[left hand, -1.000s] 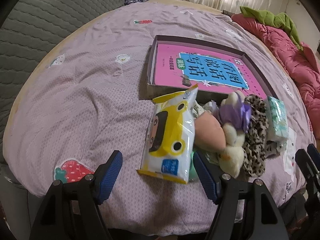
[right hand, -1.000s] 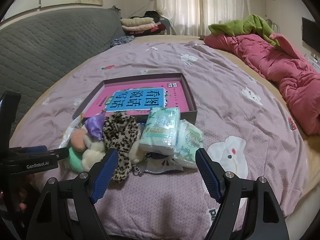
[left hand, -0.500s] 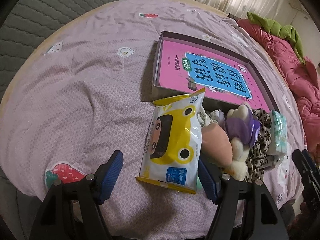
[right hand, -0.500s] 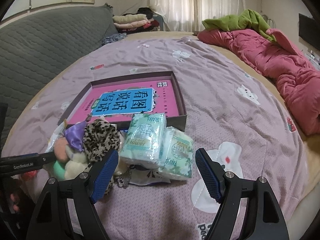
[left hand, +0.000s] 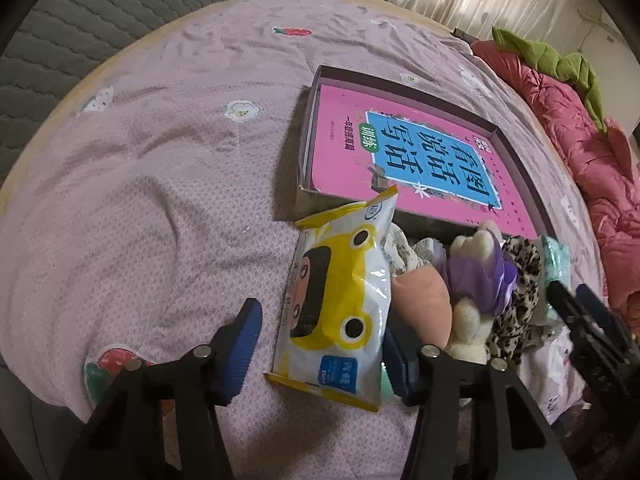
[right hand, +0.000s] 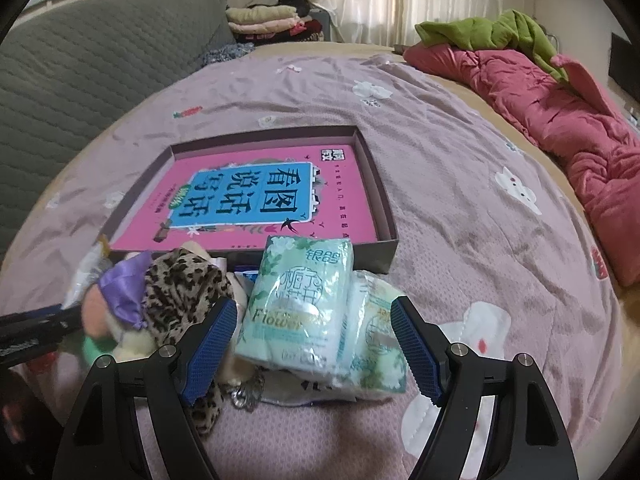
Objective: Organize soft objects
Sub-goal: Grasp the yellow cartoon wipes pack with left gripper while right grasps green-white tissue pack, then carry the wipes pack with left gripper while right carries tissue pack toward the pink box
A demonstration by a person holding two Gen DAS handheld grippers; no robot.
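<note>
While its jaws close around the wipes pack [left hand: 340, 312], left hand-held gripper [left hand: 320, 344] angled steeply down, pads not yet touching.

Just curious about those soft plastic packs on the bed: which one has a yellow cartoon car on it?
The white wipes pack between the left hand-held gripper's closing jaws. The two tissue packs by the right hand-held gripper are pale green with flowers.

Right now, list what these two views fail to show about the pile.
- Green item, left wrist view: mostly hidden behind the wipes pack and the left gripper, whose jaws are closing around the pack.
- Plush toy, right wrist view: blurred.
- Flat packet, right wrist view: buried under the tissue packs.
</note>
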